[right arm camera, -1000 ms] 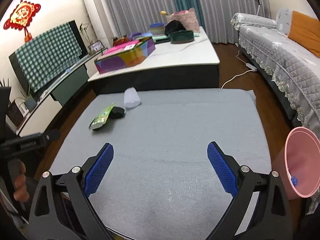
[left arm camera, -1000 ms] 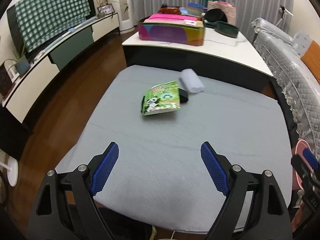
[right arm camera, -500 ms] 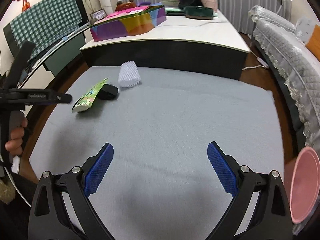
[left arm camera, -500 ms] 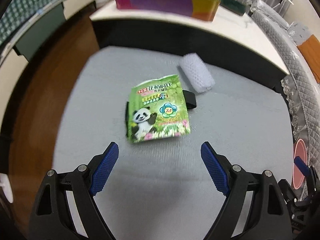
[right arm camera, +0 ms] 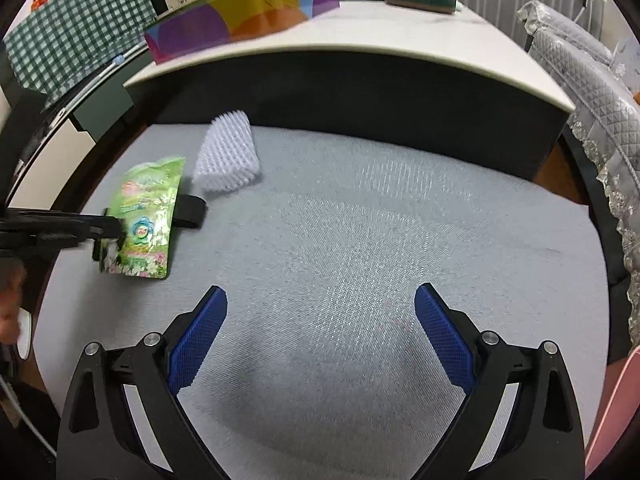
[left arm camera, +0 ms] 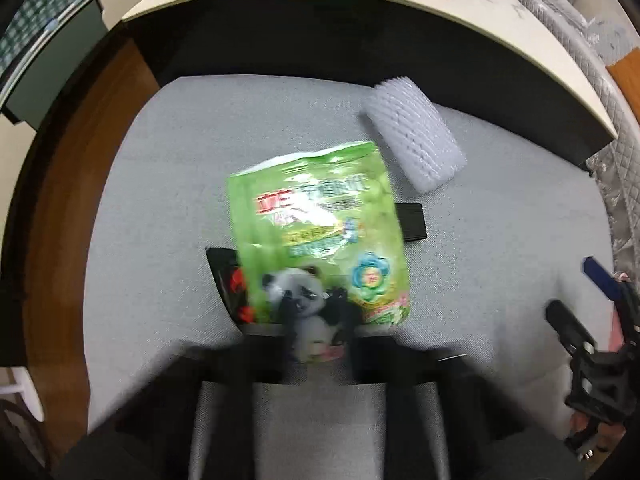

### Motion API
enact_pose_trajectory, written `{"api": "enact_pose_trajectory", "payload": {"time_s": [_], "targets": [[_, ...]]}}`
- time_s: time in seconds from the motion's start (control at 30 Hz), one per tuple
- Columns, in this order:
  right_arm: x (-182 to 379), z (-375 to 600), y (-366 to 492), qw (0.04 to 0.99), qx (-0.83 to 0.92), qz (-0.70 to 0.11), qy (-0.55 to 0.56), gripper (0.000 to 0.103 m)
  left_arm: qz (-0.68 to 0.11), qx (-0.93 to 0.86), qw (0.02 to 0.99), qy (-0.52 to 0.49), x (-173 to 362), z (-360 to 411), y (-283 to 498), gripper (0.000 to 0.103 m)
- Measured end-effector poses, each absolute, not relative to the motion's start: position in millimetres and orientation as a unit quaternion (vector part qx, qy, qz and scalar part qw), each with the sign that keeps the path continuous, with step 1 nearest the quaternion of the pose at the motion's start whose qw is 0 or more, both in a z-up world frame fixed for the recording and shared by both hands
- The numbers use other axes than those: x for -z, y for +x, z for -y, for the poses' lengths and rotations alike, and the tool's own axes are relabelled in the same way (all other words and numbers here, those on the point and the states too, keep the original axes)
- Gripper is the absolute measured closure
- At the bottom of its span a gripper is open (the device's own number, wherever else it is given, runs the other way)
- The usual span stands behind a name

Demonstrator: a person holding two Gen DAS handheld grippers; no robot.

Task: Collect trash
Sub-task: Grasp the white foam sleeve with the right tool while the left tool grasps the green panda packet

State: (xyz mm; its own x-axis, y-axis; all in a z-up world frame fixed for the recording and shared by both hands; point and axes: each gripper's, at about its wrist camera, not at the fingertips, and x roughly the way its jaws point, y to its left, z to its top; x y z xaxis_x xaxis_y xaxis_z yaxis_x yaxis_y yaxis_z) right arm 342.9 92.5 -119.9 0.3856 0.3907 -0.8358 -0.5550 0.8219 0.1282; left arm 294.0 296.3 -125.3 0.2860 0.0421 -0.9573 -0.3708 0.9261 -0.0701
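between left tongs (left arm camera: 316,320), seemingly pinched: green snack bag (left arm camera: 320,236) near edge.

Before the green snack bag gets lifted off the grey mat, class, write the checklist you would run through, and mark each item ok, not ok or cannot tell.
1. Left tongs closed on the green snack bag: ok, they have just been closing on its lower edge.
2. Grip firm enough to lift: cannot tell, the left view is blurred.
3. Black item under the bag stays free: cannot tell.
4. White foam net clear of the bag: ok, apart.
5. Right tongs free: ok, open and empty over the grey mat.
6. Pink bin reachable: cannot tell, only its rim shows.
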Motion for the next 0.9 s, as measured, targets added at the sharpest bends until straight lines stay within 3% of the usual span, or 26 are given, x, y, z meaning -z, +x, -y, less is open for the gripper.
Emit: {"api": "enact_pose_trajectory", "payload": {"time_s": [0.43,0.47,0.5,0.57,0.8,0.87,0.9], "targets": [[118.5,-129.1,353.9,0.822,-0.316,-0.466,-0.085,0.01,-0.564,-0.119,0.793,-0.196,108.9,-323.2,250.5,0.101],[118.9,-129.7,353.2,0.821,-0.317,-0.467,-0.086,0.01,-0.574,-0.107,0.786,-0.203,113.6,-323.0,253.2,0.092],[119.8,-130.4,351.6,0.819,-0.319,-0.47,-0.087,0.01,-0.583,-0.098,0.779,-0.207,119.3,-321.1,252.8,0.07],[121.3,-130.8,349.3,0.817,-0.321,-0.472,-0.087,0.01,-0.582,-0.098,0.78,-0.206,126.2,-314.8,249.3,0.05],[125.4,-127.7,344.6,0.815,-0.319,-0.476,-0.087,0.01,-0.566,-0.092,0.79,-0.218,128.6,-300.5,245.6,0.033],[125.5,-126.1,345.5,0.815,-0.318,-0.476,-0.086,0.01,-0.56,-0.097,0.794,-0.214,130.1,-298.3,246.5,0.033],[125.7,-124.8,346.7,0.816,-0.316,-0.477,-0.085,0.01,-0.556,-0.101,0.797,-0.212,128.8,-296.7,246.4,0.049]]}}
